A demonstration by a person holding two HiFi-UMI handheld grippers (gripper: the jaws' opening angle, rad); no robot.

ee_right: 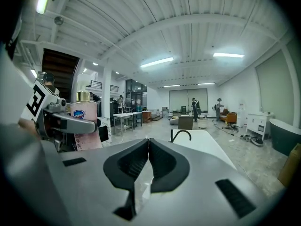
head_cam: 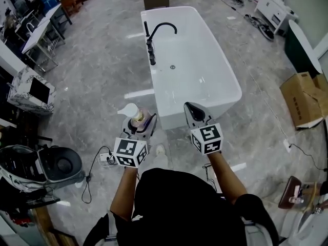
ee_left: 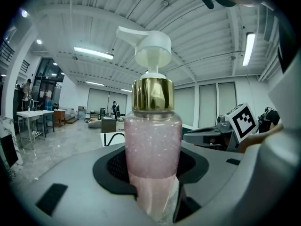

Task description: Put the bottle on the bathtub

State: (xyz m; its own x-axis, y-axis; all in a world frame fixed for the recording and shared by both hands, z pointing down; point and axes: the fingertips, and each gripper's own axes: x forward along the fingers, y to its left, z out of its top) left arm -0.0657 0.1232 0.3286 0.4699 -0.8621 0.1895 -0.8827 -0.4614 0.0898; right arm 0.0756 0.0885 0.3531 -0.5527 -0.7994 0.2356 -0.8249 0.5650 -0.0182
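Clearly the bottle (ee_left: pixel 153 145) is not yet on the tub: it hangs in the left gripper (head_cam: pixel 139 123), above the floor and just short of the bathtub's (head_cam: pixel 233 88) near end. The jaws pinch the lower part of its clear body, where the pink liquid sits. The gold collar and white pump head stand free above them. It is held upright, probably so that its flat base can go straight down onto the rim without turning. The grip looks firm, judging by how the dark pads hug the body on both sides.

Further right lies the white bathtub, lengthwise ahead of the person, with a black curved tap (head_cam: pixel 156 35) on its left rim. That rim is wide and bare near the tap, so it seems a fair landing place.

Right again, the right gripper (ee_right: pixel 148 161) has its jaws pressed together on nothing. It is held level beside the left one, apparently just kept out of the way.

By count: one bottle, one white bathtub, one tap, two grippers. A dark shape at the far right edge may be a second tub, but the view is too poor to say.
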